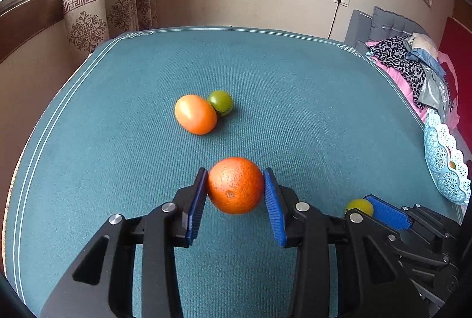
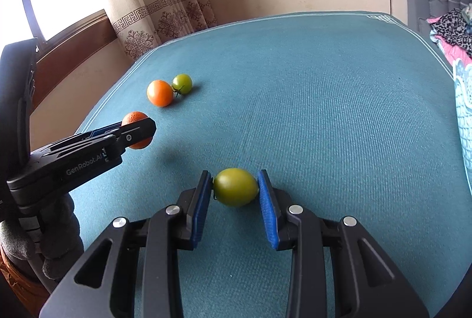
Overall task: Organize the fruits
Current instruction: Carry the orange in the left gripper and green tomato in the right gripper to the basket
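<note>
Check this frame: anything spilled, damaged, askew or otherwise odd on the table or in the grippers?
Nothing stands out. The left gripper grips an orange; the right gripper grips a green fruit. An orange fruit and a small green one sit touching on the teal tablecloth. No spills or visible damage.

We can read one marking only: "GenRobot.AI" in pale letters along the black side of the left gripper [image 2: 138, 130], at the left edge of the right wrist view. Just beside those letters sits a small white mark, too small for us to make out. Nothing else carries readable text.
</note>
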{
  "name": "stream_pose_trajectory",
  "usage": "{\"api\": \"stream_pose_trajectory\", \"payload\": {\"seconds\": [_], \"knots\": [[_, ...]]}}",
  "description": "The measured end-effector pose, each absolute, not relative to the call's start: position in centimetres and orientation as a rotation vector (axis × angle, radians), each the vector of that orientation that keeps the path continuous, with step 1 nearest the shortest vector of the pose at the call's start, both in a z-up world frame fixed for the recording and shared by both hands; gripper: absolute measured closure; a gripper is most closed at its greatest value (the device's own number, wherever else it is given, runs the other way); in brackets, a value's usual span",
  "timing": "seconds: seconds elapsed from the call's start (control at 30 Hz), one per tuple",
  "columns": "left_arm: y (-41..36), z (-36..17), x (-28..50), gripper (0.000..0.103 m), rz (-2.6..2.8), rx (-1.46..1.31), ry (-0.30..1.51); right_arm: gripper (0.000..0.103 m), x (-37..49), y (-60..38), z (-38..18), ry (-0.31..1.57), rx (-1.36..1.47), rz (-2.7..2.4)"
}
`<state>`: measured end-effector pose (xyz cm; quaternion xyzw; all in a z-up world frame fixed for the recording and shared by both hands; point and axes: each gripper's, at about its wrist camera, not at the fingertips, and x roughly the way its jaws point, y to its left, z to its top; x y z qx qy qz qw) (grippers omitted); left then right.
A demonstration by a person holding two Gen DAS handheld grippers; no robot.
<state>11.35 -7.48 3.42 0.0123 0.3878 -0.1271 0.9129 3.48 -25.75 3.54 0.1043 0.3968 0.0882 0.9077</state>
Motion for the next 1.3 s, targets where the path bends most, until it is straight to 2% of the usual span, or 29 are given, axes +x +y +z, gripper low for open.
{"api": "stream_pose_trajectory", "payload": {"seconds": [0.43, 1.3], "knots": [[-7.9, 3.5, 10.6, 0.064, -0.269, 0.038, 0.800, 0.070, 3.9, -25.6, 3.2, 0.844, 0.202, 0.188], [-13.9, 7.5, 7.6, 0.064, -0.397, 0.106, 0.717, 0.071, -1.8, -33.9, 9.3, 0.635, 0.299, 0.015]]}}
